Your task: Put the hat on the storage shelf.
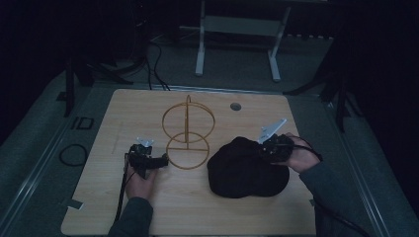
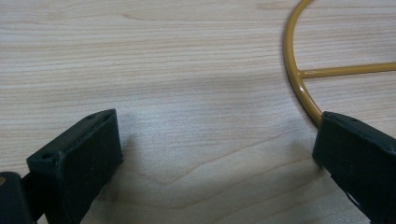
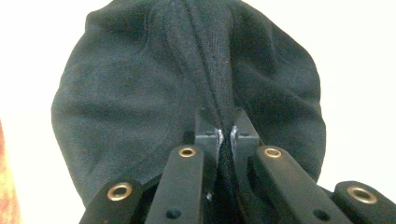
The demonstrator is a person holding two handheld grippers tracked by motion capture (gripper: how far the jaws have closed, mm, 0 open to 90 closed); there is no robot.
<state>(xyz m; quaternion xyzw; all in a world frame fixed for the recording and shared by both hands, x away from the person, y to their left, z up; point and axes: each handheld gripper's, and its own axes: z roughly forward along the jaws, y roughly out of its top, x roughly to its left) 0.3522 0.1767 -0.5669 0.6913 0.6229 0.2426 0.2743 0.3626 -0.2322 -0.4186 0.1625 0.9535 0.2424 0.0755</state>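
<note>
Black hat, one; wire stand, one.

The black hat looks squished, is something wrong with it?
Not damaged. The right hand-held gripper is shut on a fold of the black hat, bunching the cloth into a ridge. The gold wire stand stands upright beside it.

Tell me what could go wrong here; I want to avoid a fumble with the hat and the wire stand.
The right gripper pinches only a narrow fold of the black hat, so the fabric may slip out as it lifts. The left gripper is open beside the gold wire stand's base ring, gripping nothing, so the light stand could tip or slide when the hat touches it.
</note>
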